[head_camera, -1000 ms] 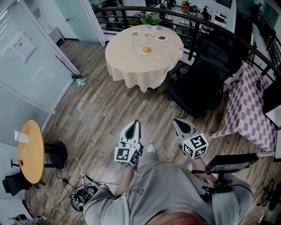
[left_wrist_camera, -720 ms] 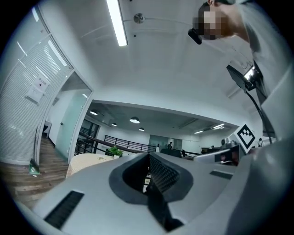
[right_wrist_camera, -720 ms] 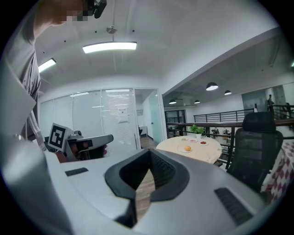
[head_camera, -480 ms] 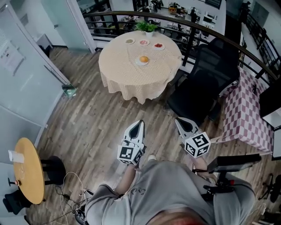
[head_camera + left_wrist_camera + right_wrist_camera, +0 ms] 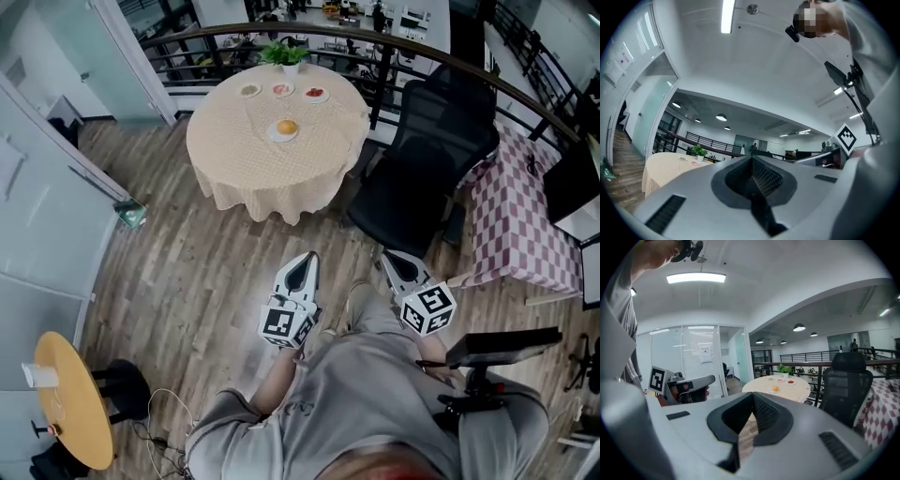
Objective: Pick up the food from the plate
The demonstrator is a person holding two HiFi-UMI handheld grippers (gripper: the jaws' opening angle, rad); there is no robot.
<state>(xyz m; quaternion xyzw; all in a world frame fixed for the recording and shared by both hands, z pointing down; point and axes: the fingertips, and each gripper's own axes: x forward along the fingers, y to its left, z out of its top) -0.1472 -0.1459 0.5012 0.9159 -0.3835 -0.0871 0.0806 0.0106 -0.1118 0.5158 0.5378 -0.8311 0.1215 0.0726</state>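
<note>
An orange piece of food (image 5: 287,127) lies on a white plate (image 5: 278,136) on a round table with a cream cloth (image 5: 234,155), far ahead of me. In the right gripper view the food (image 5: 775,388) shows small on that table (image 5: 792,391). Three small dishes (image 5: 282,90) stand behind it, near a potted plant (image 5: 284,53). My left gripper (image 5: 305,258) and right gripper (image 5: 389,257) are held low in front of the person's body, well short of the table. Both are shut with nothing in them, their jaws meeting in each gripper view (image 5: 752,159) (image 5: 752,397).
A black office chair (image 5: 427,155) stands right of the table, between it and my right gripper. A checkered-cloth table (image 5: 525,216) is further right. Glass walls (image 5: 56,216) run along the left, and a railing (image 5: 394,42) curves behind the table. A small wooden table (image 5: 70,412) sits at lower left.
The person has walked forward over the wooden floor, so the table and chair sit nearer and more to the left. Both grippers stay shut in front of the body.
</note>
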